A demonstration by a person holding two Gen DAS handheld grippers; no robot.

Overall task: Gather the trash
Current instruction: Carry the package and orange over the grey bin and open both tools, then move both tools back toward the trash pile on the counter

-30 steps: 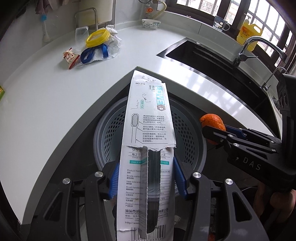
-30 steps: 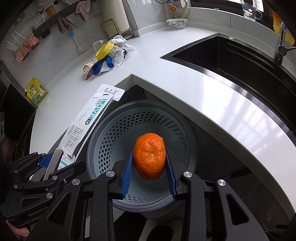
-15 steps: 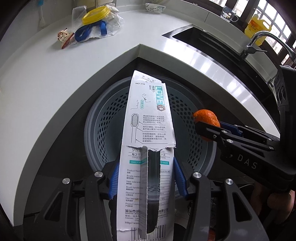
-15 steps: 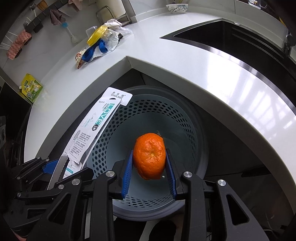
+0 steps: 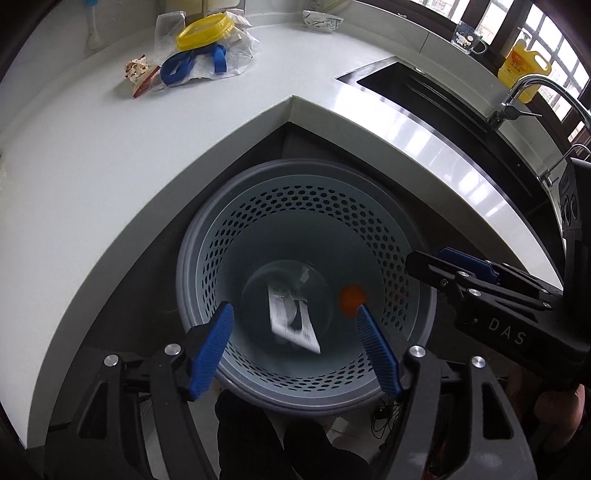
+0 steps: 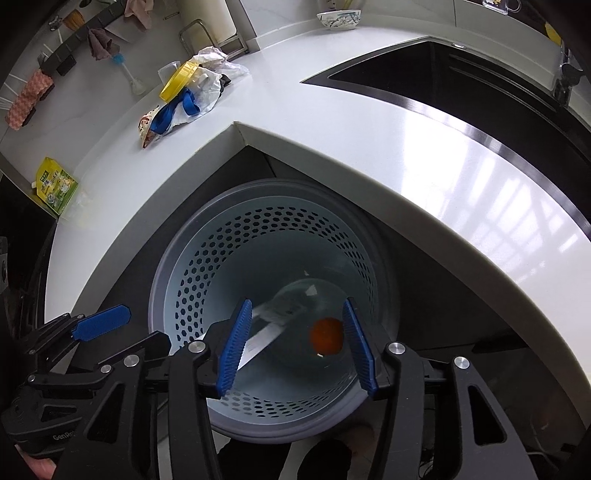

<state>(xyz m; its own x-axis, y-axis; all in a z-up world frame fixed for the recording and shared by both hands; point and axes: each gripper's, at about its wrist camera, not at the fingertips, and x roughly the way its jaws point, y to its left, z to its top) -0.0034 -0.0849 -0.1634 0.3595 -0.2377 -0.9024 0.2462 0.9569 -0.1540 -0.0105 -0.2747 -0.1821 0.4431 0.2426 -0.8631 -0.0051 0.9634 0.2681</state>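
White tabletop (image 5: 92, 206) wrapped the grey bin (image 5: 207, 236); the left gripper (image 5: 293, 347) had jaws opening, empty, the toothbrush packet (image 5: 291, 317) down inside. Right wrist view: right gripper (image 6: 295, 347) jaws opening, orange (image 6: 325, 336) at the bottom. Bagged litter (image 6: 199, 92) remained, and reaching it risked clipping the tabletop edge.

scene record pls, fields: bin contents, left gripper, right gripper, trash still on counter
bin contents: toothbrush package and orange low inside the perforated bin, both blurred
left gripper: jaws opening, nothing between the pads, above the bin
right gripper: jaws opening, nothing gripped, above the bin
trash still on counter: yellow lid, blue strap, plastic bag, snack wrapper, green packet
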